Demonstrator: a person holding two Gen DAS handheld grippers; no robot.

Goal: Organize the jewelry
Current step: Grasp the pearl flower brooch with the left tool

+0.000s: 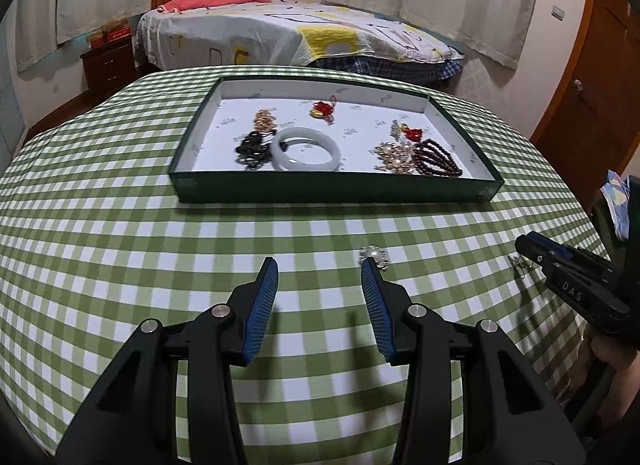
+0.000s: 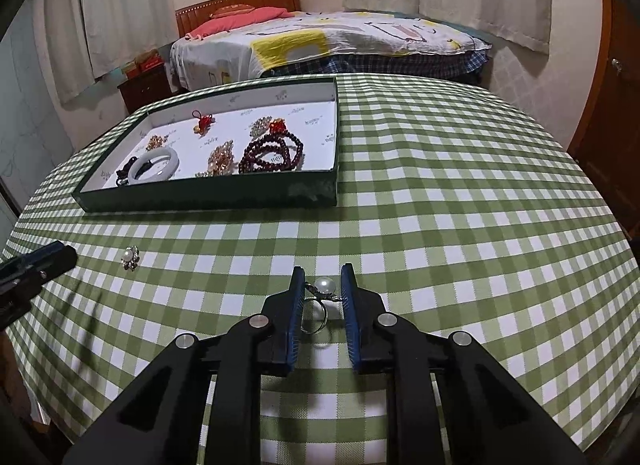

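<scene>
On the green checked tablecloth lies a pearl brooch [image 1: 374, 255] [image 2: 130, 257], just past the right fingertip of my left gripper [image 1: 319, 265], which stands open over bare cloth. In the right wrist view only the left gripper's dark tip [image 2: 40, 261] shows, at the left edge. My right gripper [image 2: 322, 272] has its blue pads pressed against the sides of a silver pearl ring [image 2: 322, 289] low over the cloth. In the left wrist view the right gripper [image 1: 532, 249] reaches in from the right. The green tray [image 1: 336, 191] [image 2: 208, 197] holds a white bangle [image 1: 306, 149], dark red beads [image 1: 438, 157] and several brooches.
The tray sits towards the table's far side, left of centre in the right wrist view. A bed [image 1: 300, 33] stands beyond the far table edge, a dark nightstand [image 1: 108, 65] to its left and a wooden door [image 1: 592, 77] at the right. A hand [image 1: 612, 353] holds the right gripper.
</scene>
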